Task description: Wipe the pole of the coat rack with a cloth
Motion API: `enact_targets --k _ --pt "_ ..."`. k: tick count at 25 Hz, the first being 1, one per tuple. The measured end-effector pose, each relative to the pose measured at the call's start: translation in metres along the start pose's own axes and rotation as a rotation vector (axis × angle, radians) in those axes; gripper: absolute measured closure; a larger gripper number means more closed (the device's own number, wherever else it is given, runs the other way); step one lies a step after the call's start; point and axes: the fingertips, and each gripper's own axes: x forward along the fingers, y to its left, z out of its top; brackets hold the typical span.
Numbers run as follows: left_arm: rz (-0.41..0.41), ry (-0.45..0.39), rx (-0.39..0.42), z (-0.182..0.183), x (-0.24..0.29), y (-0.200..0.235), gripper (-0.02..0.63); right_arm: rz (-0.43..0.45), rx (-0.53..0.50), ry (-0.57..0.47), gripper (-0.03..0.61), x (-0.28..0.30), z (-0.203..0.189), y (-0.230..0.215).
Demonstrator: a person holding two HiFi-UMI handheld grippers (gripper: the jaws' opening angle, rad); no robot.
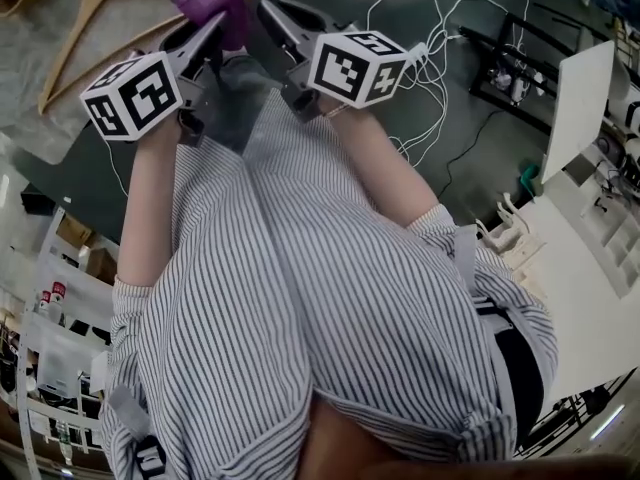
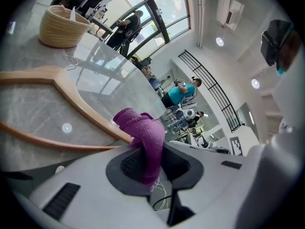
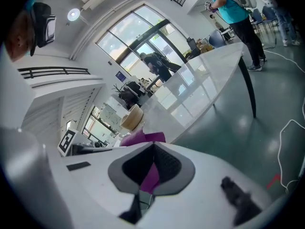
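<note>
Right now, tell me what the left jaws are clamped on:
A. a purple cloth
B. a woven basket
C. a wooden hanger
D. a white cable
A: the left gripper view shows the purple cloth pinched between the jaws of the left gripper.

Looks like a big open lab or demo hall, definitely not anybody's home. The left gripper view has floor-to-ceiling windows (image 2: 152,13) at 12 o'clock, a balcony railing (image 2: 214,92) toward 3 o'clock and spotlights (image 2: 219,41) sunk into a high ceiling. In the head view, loose white cables (image 1: 420,38) trail over a dark green floor (image 1: 490,153) at 1 o'clock, with stocked shelves (image 1: 50,363) at 8 o'clock. The right gripper view shows a long white worktop (image 3: 205,80) and a person (image 3: 233,8) in a teal shirt at 1 o'clock.
</note>
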Motion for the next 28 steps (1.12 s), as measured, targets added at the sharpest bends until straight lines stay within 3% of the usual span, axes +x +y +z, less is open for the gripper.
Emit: enact_targets --k 6,11,17,28 --pt "0.021 -0.033 0.003 0.006 -0.026 0.006 0.532 0.022 -0.023 -0.029 0.563 0.008 0.013 0.018" --pt "0.018 -0.059 0.006 0.019 -0.05 0.016 0.532 0.035 -0.031 -0.013 0.563 0.015 0.0 0.039" --pt "-0.003 -0.048 0.009 0.029 -0.074 0.019 0.532 0.06 -0.02 -0.052 0.563 0.021 0.007 0.069" --pt "-0.075 -0.082 0.066 0.054 -0.092 0.002 0.532 0.126 -0.191 -0.092 0.563 0.026 0.036 0.118"
